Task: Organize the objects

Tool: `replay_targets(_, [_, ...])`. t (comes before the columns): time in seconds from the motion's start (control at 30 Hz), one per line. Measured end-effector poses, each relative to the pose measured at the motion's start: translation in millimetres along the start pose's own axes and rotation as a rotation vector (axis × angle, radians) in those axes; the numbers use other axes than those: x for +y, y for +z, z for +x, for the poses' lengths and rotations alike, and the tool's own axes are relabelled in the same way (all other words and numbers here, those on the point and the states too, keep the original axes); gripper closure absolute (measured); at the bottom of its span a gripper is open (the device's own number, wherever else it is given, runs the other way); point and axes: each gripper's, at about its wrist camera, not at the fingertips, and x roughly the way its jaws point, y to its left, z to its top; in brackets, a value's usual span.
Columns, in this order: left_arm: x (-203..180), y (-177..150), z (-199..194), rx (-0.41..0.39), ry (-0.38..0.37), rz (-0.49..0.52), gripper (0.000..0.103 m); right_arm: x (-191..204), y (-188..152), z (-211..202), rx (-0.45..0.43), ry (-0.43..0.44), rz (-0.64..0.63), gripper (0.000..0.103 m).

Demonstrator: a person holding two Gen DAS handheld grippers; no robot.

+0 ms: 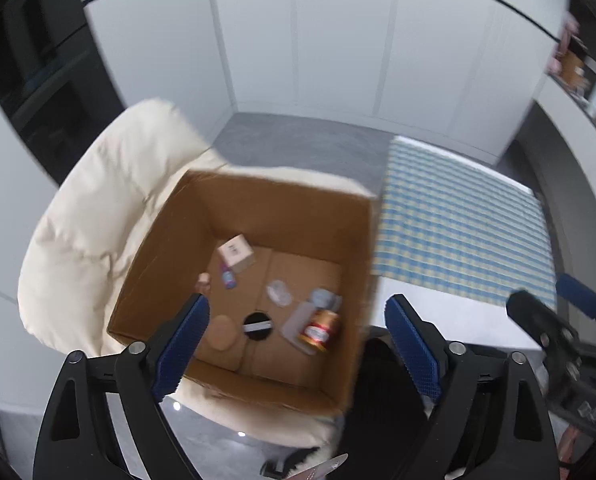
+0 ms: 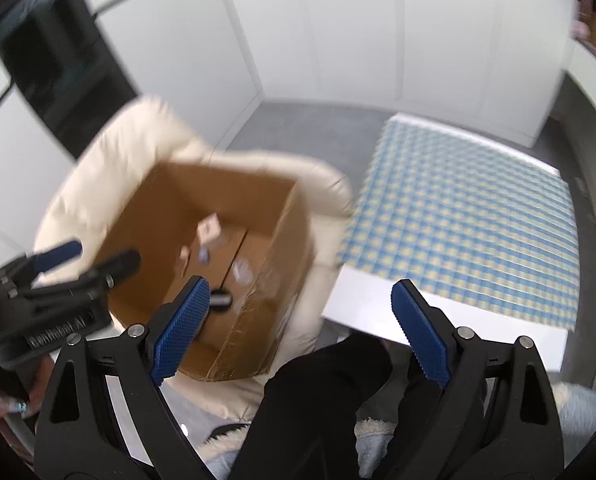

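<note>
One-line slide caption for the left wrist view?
Open left gripper above a cardboard box of small items on a cream chair, beside a checkered table.

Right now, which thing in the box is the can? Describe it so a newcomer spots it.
Find the open cardboard box sitting on the cream chair, left of the checked tablecloth. On the box floor, near its right wall, the can lies on its side beside a grey flat case. It alone is gold with a red label.

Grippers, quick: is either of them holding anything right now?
Left gripper: open, holding nothing.
Right gripper: open, holding nothing.
</note>
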Motion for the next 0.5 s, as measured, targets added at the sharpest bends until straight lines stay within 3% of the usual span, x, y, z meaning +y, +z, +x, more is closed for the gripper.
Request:
replay_targets(0.13, [-30.9, 0.5, -45.2, -0.039, 0.034, 0.073, 0.004, -19.7, -0.6, -46.2, -0.029, -0.149, 0.052, 0.009])
replay_targets(0.37, [-61.9, -10.1, -99.8, -0.026, 0.015, 0.153, 0.004, -55.3, -15.4, -93.3, 0.002, -0.13, 0.174, 0.009])
replay_targets(0.5, [-75.6, -20.5, -110.0, 0.01, 0.073, 0.182, 0.004, -67.8, -31.1, -114.4, 0.016, -0.163, 0.21, 0.009])
